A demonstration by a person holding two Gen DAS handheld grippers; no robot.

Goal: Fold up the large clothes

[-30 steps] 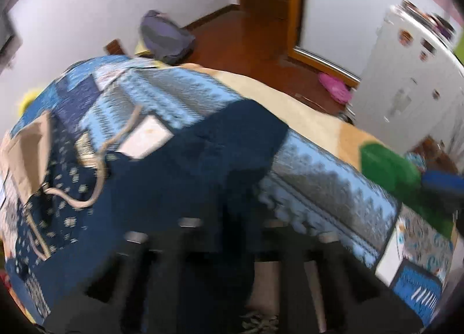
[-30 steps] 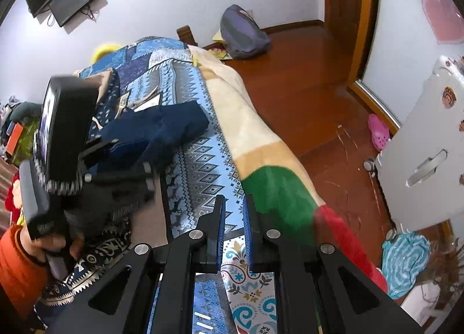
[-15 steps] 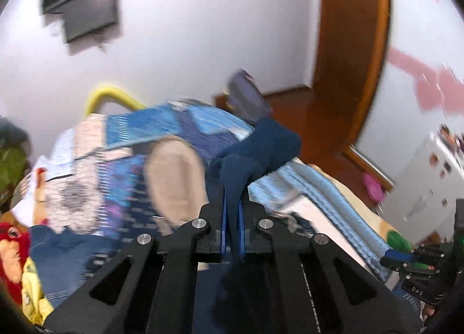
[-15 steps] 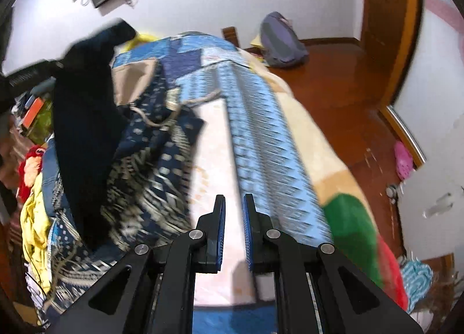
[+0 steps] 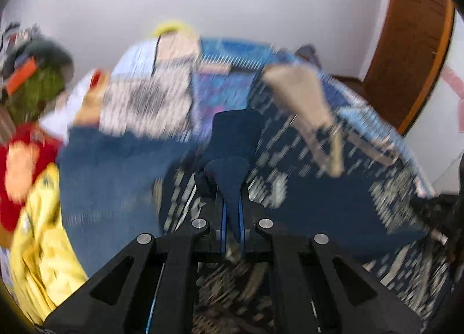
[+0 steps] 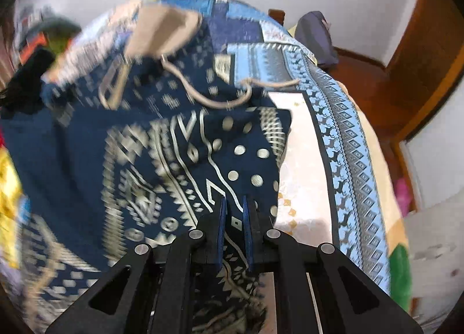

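A large navy hoodie with a cream pattern (image 6: 179, 148) lies spread on the bed, its beige-lined hood (image 6: 165, 29) and drawstrings (image 6: 220, 99) at the far end. It also shows, blurred, in the left wrist view (image 5: 333, 189). My left gripper (image 5: 231, 197) is shut on a plain navy fold of cloth (image 5: 232, 160) that sticks up between the fingers. My right gripper (image 6: 232, 203) hovers just above the hoodie's near right part with the jaws nearly together and nothing between them.
The bed carries a blue patterned blanket (image 6: 342, 136). A pile of blue, yellow and red clothes (image 5: 43, 203) lies on the left. A grey backpack (image 6: 316, 35) sits on the wooden floor by the door on the right.
The left gripper has swung down and left with the navy cloth still in it. The right gripper has moved in low over the hoodie. Both views are motion-blurred.
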